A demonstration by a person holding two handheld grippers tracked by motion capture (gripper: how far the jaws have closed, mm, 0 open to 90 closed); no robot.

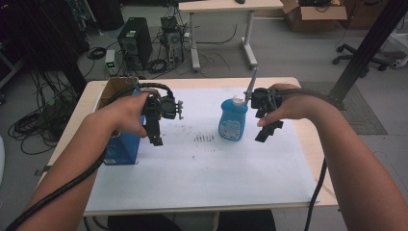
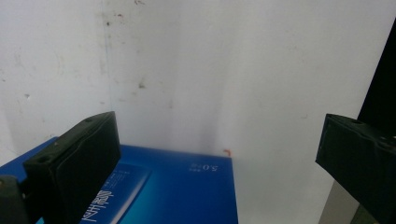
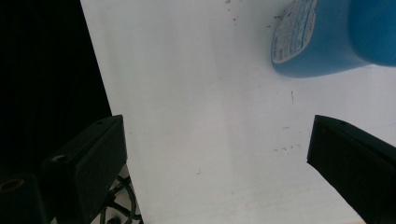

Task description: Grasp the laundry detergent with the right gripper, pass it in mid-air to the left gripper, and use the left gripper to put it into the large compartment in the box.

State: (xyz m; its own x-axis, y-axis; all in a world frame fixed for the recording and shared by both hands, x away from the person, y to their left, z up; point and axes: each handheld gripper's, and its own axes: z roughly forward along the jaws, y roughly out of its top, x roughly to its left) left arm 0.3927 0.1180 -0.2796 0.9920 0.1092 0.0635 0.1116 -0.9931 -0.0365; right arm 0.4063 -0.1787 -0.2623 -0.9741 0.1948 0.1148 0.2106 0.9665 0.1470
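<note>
My right gripper [image 1: 267,131] hangs with its jaws spread wide and empty, just right of the blue detergent bottle [image 1: 233,119] standing upright mid-table. I should square up to its body below the cap before squeezing. My left gripper [image 1: 155,136], also agape, hovers over the blue box [image 1: 122,147].

Your left gripper [image 1: 155,139] hangs just right of the box [image 1: 120,144] at the table's [image 1: 202,192] left edge, the bottle [image 1: 233,120] mid-table just left of your right gripper [image 1: 267,134].
</note>
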